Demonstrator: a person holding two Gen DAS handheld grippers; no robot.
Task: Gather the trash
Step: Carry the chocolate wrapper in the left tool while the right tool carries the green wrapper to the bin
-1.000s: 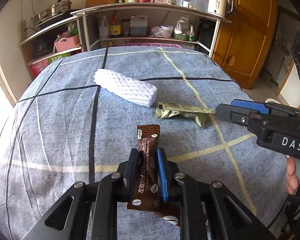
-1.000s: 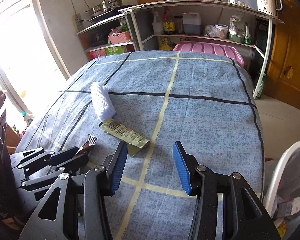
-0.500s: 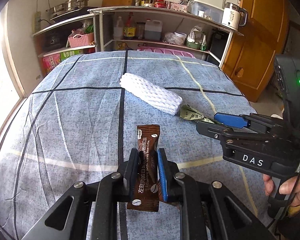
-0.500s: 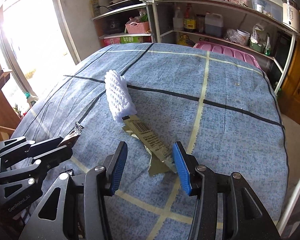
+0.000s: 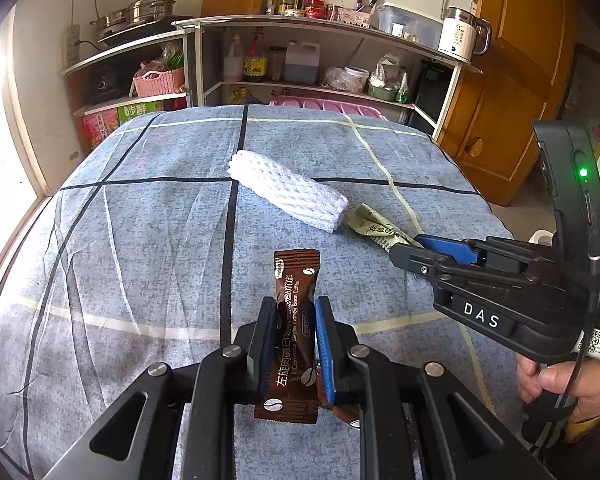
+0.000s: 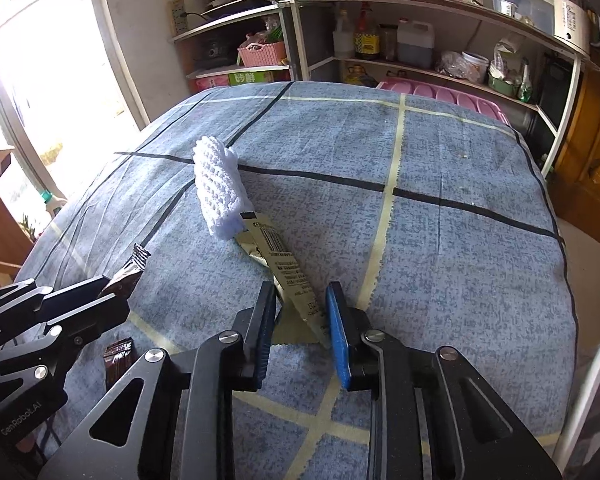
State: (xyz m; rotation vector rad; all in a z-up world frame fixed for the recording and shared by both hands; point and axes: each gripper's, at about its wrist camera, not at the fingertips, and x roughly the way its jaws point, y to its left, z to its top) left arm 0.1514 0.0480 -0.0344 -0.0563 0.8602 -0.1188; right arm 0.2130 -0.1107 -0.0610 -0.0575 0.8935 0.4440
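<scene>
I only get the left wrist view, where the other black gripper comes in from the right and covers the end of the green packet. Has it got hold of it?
Observer: In the right wrist view the green packet has its near end between the right gripper's two fingers. They flank it closely, but I cannot tell whether they are pinching it.
Operator: Anything printed on it?
Observer: Yes, a barcode with small print below it.
Operator: Where would it go?
Observer: A white curved rim shows past the table's right edge. It may be a bin, but its inside is not visible.
</scene>
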